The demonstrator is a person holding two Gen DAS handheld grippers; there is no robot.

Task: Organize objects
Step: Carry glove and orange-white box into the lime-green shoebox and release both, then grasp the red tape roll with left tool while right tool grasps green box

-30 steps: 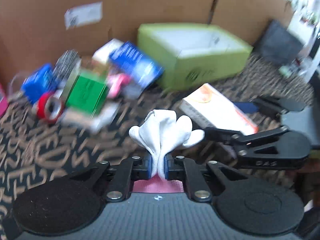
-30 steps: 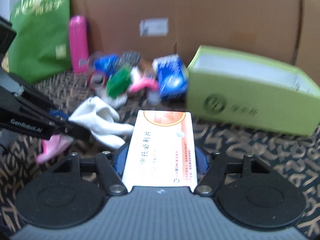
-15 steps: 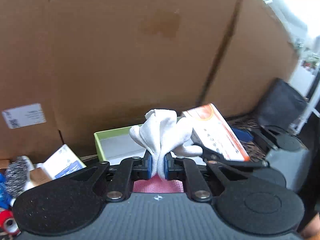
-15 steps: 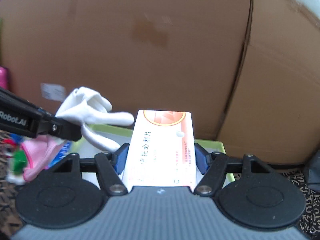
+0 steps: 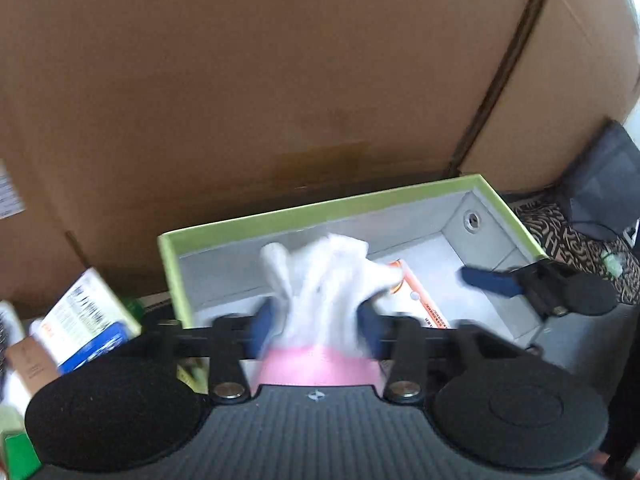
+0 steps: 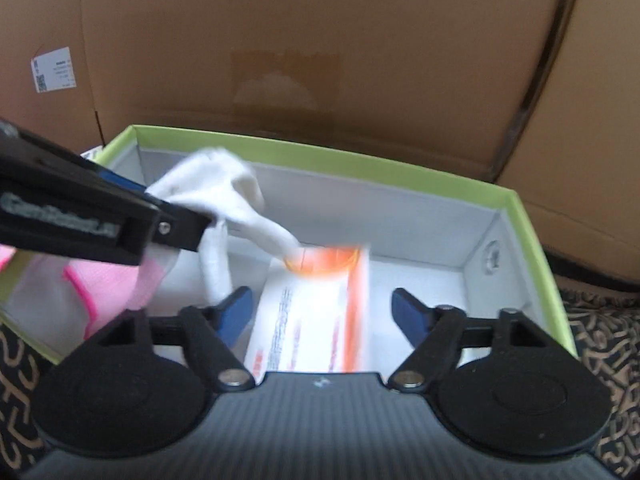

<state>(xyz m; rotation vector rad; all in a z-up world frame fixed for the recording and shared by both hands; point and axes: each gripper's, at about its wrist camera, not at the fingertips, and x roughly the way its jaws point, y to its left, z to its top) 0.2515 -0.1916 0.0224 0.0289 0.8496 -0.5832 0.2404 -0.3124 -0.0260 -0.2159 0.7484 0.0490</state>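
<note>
A green box [image 5: 320, 208] with a grey inside stands against the cardboard wall; it also shows in the right wrist view [image 6: 520, 216]. My left gripper [image 5: 316, 324] is over the box, jaws spread open, with a white and pink glove [image 5: 324, 280] loose between them. My right gripper [image 6: 322, 308] is open over the box. The white and orange carton [image 6: 316, 308] lies between its spread fingers, free of the pads, blurred. The glove [image 6: 224, 196] hangs by the left gripper's finger [image 6: 100, 216].
A tall cardboard wall [image 5: 280, 80] stands right behind the box. A blue and white packet [image 5: 84, 320] and other small items lie left of the box. A dark bag [image 5: 600, 184] sits at the right on the patterned cloth [image 6: 604, 336].
Both grippers moved over the green box and opened. The carton left the right gripper's hold and the glove left the left gripper's hold.
</note>
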